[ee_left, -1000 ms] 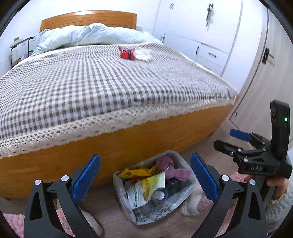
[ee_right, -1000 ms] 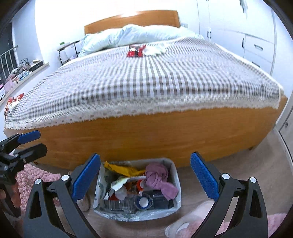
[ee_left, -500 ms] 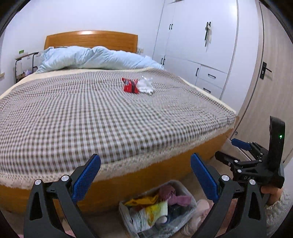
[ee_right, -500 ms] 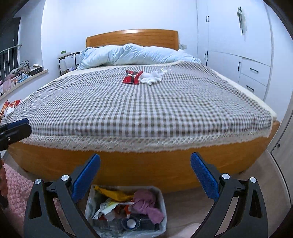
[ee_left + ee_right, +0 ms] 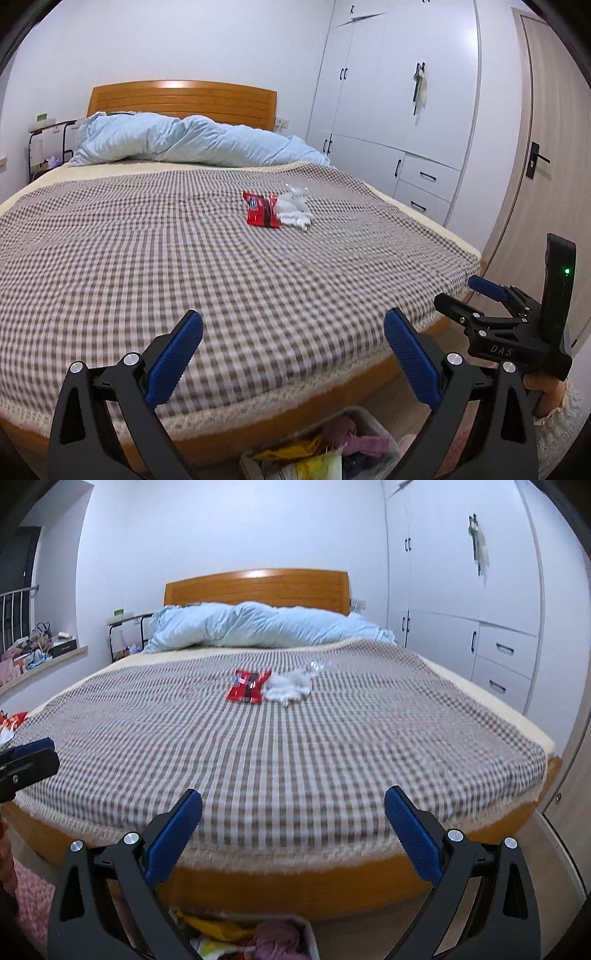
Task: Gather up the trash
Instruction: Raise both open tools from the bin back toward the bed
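A red snack wrapper (image 5: 261, 210) lies mid-bed on the checked cover, touching a crumpled white tissue (image 5: 294, 211) with a clear plastic scrap behind it. Both show in the right wrist view, the wrapper (image 5: 246, 686) left of the tissue (image 5: 289, 685). My left gripper (image 5: 293, 354) is open and empty above the bed's foot edge. My right gripper (image 5: 293, 834) is open and empty at about the same height; it also shows in the left wrist view (image 5: 469, 299). A trash bin (image 5: 384, 441) full of rubbish stands on the floor below both grippers, also in the right wrist view (image 5: 258, 939).
The bed (image 5: 332, 886) has a wooden frame and a rolled light blue duvet (image 5: 258, 627) by the headboard. White wardrobes (image 5: 406, 110) and a door (image 5: 546, 166) line the right side. A cluttered ledge (image 5: 37, 650) is at the left. A pink rug (image 5: 29, 904) lies by the bin.
Both grippers have risen from near the floor by the bin to above the bed's foot edge. The bin has dropped to the bottom of both views. Both stay open.
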The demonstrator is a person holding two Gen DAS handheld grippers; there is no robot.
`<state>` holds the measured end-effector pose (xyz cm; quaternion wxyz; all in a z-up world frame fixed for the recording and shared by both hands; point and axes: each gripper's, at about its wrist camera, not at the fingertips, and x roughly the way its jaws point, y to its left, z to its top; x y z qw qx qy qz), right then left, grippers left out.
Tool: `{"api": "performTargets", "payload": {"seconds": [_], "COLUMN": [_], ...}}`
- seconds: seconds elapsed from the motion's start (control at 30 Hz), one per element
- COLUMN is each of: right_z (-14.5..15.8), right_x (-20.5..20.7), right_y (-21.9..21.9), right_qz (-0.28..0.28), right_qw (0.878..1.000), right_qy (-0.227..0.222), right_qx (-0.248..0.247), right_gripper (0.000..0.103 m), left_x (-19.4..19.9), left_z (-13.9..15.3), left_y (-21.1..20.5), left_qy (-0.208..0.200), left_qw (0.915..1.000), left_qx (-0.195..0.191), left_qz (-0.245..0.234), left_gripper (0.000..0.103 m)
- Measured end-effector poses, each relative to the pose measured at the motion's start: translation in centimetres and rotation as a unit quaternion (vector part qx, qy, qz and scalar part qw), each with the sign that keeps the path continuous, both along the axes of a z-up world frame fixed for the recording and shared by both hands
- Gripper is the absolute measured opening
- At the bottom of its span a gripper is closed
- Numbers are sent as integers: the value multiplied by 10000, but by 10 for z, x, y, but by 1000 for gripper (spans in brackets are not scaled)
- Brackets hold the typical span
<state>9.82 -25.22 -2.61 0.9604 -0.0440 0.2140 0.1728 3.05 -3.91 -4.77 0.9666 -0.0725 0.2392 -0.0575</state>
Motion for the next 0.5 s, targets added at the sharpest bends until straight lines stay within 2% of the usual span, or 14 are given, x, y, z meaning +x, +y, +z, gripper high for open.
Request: {"api": "performTargets", "payload": {"seconds": [0.5], "right_z": [45], "right_x": [55], "right_y": [32], "right_qz": [89], "right_qw": [9964], "right_qy": [-822], "right_qx": [-164], "right_gripper": [95], "left_x": [44], "left_z": [28], "left_y": [16], "left_qy": [-349], "left_qw": [9992], "left_qx": [48], "left_qz": [188], "left_gripper": [95]}}
